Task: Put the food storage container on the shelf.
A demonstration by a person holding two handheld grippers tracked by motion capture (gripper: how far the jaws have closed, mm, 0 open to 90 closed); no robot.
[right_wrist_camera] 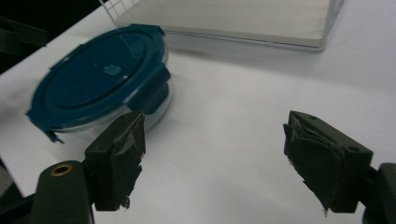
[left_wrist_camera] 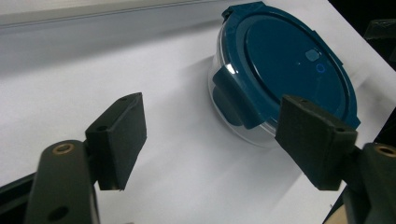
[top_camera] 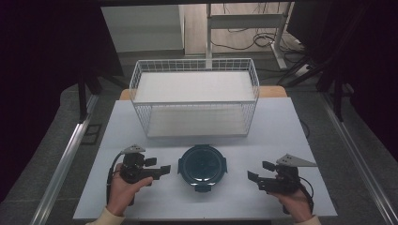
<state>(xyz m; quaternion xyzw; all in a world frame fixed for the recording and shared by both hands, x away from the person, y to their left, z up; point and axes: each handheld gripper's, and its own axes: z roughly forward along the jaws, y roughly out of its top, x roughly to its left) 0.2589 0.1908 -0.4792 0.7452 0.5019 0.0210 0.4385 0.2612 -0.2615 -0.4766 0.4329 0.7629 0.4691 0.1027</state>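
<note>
A round clear container with a dark blue clip-on lid sits on the white table near the front edge, midway between both hands. The same container lies ahead and right of my left gripper, whose jaws stand wide apart with nothing between them. In the high view my left gripper is just left of the container and points at it. My right gripper rests to the container's right, also open and empty. From the right gripper the container appears at upper left.
A white wire basket with a pale shelf board stands at the back middle of the table; its near corner shows in the right gripper view. Desk legs and cables lie on the floor beyond.
</note>
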